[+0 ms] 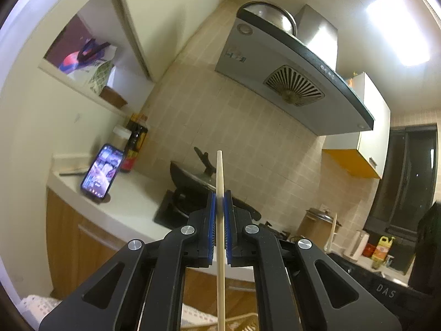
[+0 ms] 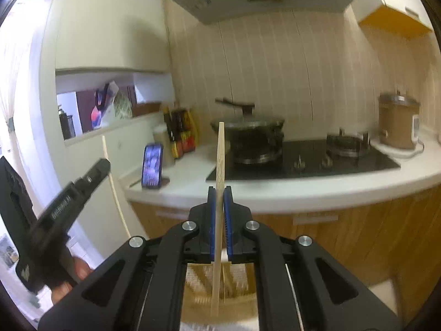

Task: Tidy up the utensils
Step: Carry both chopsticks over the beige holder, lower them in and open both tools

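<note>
one pale wooden chopstick in each gripper, both raised off the work surface

my left gripper (image 1: 220,207) is clamped on a thin pale wooden chopstick (image 1: 220,182) running straight up between its blue pads; my right gripper (image 2: 219,201) pinches a second pale wooden stick (image 2: 220,154) the same way, i judge so i can pair them before setting them down.
</note>
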The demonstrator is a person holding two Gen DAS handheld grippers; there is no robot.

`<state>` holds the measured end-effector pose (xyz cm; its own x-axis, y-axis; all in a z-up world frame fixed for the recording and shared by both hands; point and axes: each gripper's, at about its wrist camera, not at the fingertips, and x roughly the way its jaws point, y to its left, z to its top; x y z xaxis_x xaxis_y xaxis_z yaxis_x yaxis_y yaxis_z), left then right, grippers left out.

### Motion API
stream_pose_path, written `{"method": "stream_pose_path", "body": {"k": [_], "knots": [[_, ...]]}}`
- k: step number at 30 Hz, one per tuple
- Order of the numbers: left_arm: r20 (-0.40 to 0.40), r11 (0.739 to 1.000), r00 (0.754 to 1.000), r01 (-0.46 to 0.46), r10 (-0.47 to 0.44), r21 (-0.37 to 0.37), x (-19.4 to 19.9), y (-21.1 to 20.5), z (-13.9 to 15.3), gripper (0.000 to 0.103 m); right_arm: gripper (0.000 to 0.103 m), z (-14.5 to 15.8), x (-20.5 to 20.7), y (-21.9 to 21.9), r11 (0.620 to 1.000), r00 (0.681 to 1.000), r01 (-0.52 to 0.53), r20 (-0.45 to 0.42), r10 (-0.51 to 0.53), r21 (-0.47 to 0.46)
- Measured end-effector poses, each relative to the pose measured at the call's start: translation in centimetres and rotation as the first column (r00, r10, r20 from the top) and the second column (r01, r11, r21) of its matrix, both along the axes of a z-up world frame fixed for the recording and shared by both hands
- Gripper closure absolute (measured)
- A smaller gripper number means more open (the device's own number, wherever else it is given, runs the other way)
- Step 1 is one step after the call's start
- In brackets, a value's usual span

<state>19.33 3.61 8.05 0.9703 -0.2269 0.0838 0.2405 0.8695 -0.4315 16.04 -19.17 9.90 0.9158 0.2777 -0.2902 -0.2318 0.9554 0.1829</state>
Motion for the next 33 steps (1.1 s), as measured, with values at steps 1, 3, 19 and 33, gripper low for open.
{"method": "stream_pose_path", "body": {"k": [1,3,19,33], "knots": [[0.004,1.000,1.000,-0.007,0.007,0.009,0.3,-0.4,-0.1,0.099,0.099,-0.2,0.5,0.2,1.000,1.000,0.012,0.016,-0.011,-0.009],[0.026,0.998,0.998,-0.051,0.050,0.038,0.7,-1.4,-0.6,0.099,0.099,-1.1,1.2,0.4,0.999,0.998,0.029,0.055,-0.028,-0.018],[-0.081,0.991,0.995,-0.053,0.063,0.126,1.0,-3.5,-5.4,0.096,0.097,-7.0,1.2,-0.3,0.998,0.998,0.040,0.043,-0.039,-0.037],[-0.168,0.988,0.985,0.058,-0.033,0.140,-6.4,0.6,-2.6,0.060,0.066,-5.5,-6.6,-2.7,0.998,0.997,0.055,-0.059,-0.056,-0.021]]}}
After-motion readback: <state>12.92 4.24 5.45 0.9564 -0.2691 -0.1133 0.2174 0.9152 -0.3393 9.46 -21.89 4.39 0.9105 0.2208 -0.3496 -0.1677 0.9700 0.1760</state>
